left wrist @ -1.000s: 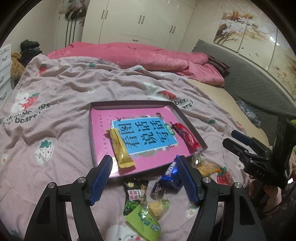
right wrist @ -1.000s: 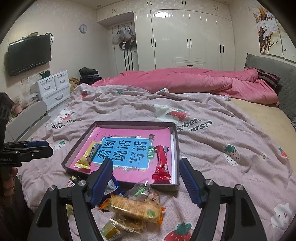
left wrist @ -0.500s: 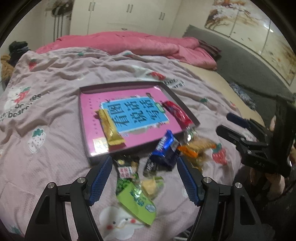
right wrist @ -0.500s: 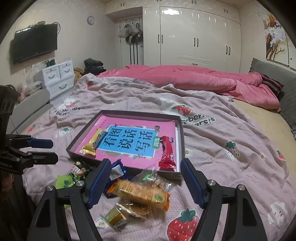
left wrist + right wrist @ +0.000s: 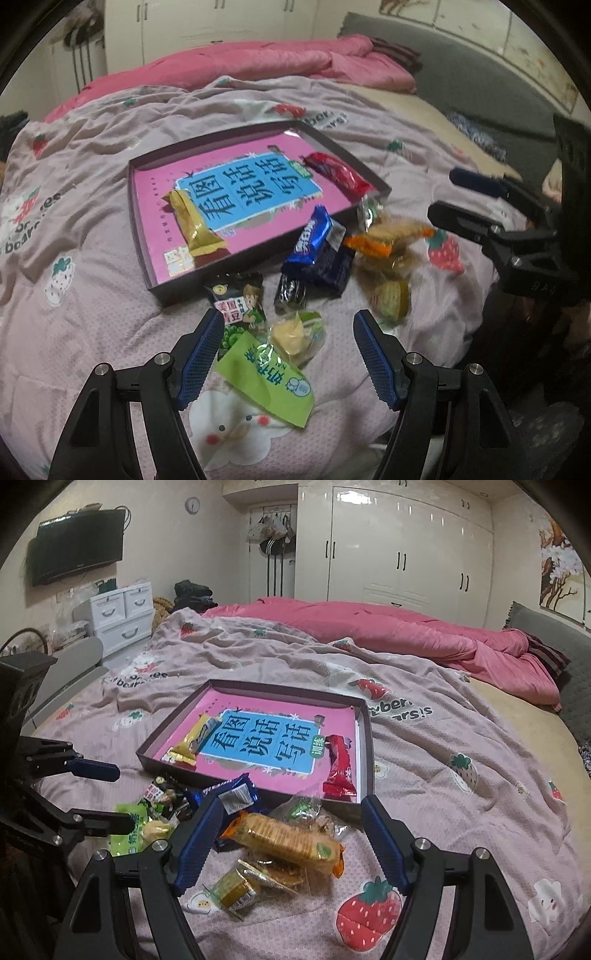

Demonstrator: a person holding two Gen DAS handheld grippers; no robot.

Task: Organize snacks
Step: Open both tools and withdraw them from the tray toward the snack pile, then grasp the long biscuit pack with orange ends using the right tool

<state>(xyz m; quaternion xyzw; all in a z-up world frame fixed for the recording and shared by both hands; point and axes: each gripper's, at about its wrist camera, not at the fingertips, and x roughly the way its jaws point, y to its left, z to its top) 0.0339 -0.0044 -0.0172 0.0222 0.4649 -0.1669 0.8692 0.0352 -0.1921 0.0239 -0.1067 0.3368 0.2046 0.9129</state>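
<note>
A shallow dark box with a pink and blue base (image 5: pixel 147 236) (image 5: pixel 365 716) lies on the bed. It holds a gold bar (image 5: pixel 194 223) (image 5: pixel 195 738) and a red bar (image 5: pixel 338 173) (image 5: pixel 340 770). Loose snacks lie in front of it: a blue packet (image 5: pixel 314 240) (image 5: pixel 229 794), a green packet (image 5: pixel 266 376), a small yellow sweet (image 5: pixel 291 334), a black pea packet (image 5: pixel 240 299) and an orange cracker pack (image 5: pixel 284 840) (image 5: pixel 388 236). My left gripper (image 5: pixel 288 358) is open and empty over the green packet. My right gripper (image 5: pixel 291 843) is open and empty over the cracker pack.
A pink strawberry-print blanket (image 5: pixel 461 746) covers the bed, with a pink quilt (image 5: pixel 406 631) behind. White drawers (image 5: pixel 118 613) and a wall TV (image 5: pixel 77 544) stand at the left, wardrobes (image 5: pixel 399 550) at the back. The bed edge is just below the snacks.
Both grippers have drawn back and tilted down, so the loose snacks in front of the box now lie between their fingers. Both stay open. No snack has moved.
</note>
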